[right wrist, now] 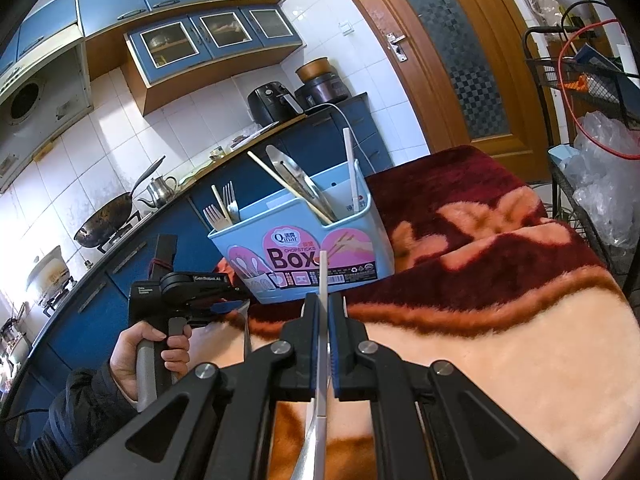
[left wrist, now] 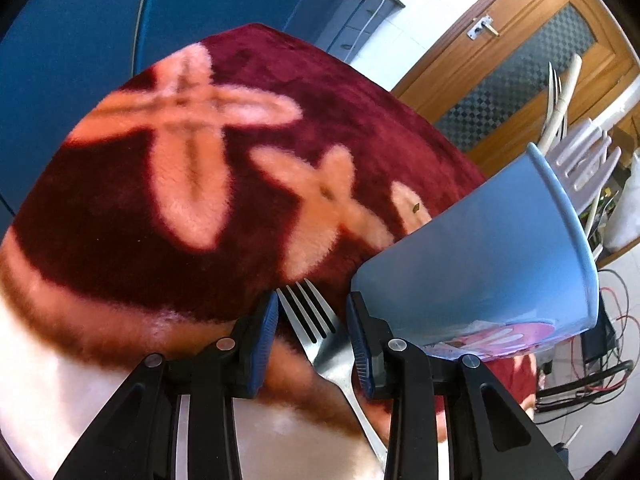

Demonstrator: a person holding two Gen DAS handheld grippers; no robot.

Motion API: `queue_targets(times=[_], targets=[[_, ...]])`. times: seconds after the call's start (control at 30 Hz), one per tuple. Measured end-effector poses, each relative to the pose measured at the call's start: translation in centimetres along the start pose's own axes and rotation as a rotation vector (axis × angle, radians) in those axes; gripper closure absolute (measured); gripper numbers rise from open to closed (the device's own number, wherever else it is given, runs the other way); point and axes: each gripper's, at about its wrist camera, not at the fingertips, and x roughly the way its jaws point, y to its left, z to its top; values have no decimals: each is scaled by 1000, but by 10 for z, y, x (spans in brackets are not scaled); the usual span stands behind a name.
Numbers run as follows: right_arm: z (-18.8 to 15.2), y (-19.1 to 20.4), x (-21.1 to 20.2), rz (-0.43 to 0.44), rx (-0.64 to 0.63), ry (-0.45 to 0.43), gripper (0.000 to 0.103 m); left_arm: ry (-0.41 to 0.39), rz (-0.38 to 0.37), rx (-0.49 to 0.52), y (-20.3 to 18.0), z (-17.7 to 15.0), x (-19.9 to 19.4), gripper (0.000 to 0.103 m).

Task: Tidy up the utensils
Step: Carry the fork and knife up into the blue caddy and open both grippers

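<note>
A metal fork (left wrist: 316, 332) lies on the red and pink blanket (left wrist: 180, 220), tines pointing away, its head between the blue pads of my left gripper (left wrist: 312, 300). That gripper is open, with a narrow gap on each side of the fork. To its right stands the light blue chopsticks box (left wrist: 480, 264), white plastic forks (left wrist: 580, 160) sticking out of it. My right gripper (right wrist: 323, 300) is shut on a slim white and metal utensil (right wrist: 322, 272), held upright just in front of the box (right wrist: 352, 236). The box holds forks, chopsticks and metal tongs.
A person's hand (right wrist: 132, 356) grips the left gripper's handle at the blanket's left edge. Behind the box runs a blue kitchen counter with a wok (right wrist: 104, 216) and a kettle (right wrist: 160, 192). A black wire rack (right wrist: 580, 80) with bags and cables stands at the right.
</note>
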Motion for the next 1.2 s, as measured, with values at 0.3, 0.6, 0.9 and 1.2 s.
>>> queue_targets(times=[0.3, 0.6, 0.9, 1.2], targets=[[0, 0, 0, 0, -4, -5, 97, -27, -137, -119, 18, -6, -12, 79], [1, 5, -4, 11, -17, -26, 97, -85, -236, -86, 9, -45, -58, 79], [1, 16, -11, 26, -41, -41, 97, -183, -277, 23, -5, -85, -109, 79], [5, 33, -15, 37, -89, -62, 97, -279, -311, 177, -35, -107, -152, 81]])
